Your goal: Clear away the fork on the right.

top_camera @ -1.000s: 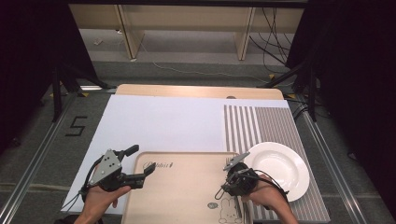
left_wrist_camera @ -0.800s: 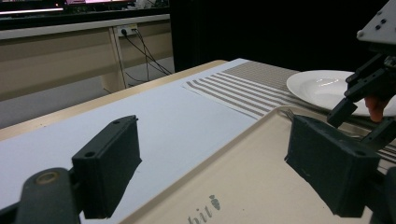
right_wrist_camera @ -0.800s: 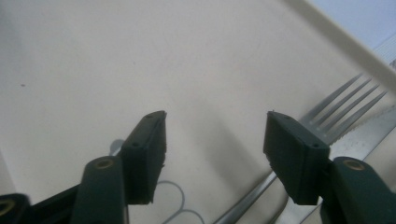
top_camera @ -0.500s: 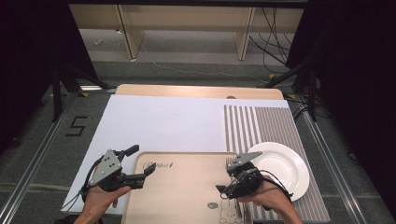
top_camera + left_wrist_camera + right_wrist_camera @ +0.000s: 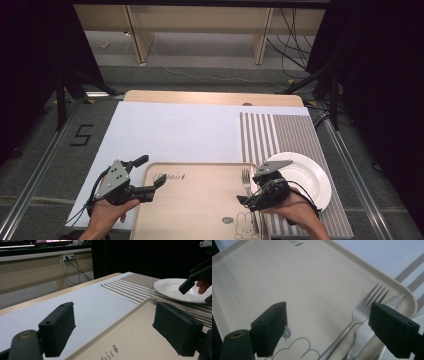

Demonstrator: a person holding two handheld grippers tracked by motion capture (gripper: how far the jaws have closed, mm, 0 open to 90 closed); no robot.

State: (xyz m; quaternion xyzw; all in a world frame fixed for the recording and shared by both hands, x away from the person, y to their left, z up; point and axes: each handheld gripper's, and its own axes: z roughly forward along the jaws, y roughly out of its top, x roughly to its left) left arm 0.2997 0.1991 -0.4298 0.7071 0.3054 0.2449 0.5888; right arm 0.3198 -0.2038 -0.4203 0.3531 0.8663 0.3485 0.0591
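Observation:
A beige tray (image 5: 195, 200) with a rabbit print lies at the table's near edge. On its right side a fork (image 5: 359, 312) and a knife (image 5: 372, 326) rest side by side; from above the fork (image 5: 245, 181) shows. My right gripper (image 5: 248, 192) hovers just above them. Its jaws have just been opening, and it is now open with nothing between the pads (image 5: 274, 327). My left gripper (image 5: 150, 172) is open and empty over the tray's left rim (image 5: 130, 315).
A white plate (image 5: 305, 177) sits on the striped placemat (image 5: 280, 135) right of the tray. A white sheet (image 5: 170, 135) covers the table's middle and left. The wooden table's far edge (image 5: 215, 97) borders the floor.
The right gripper's jaws have spread wide and the hand has lifted slightly, which uncovers the fork on the tray. The left gripper has stayed in place.

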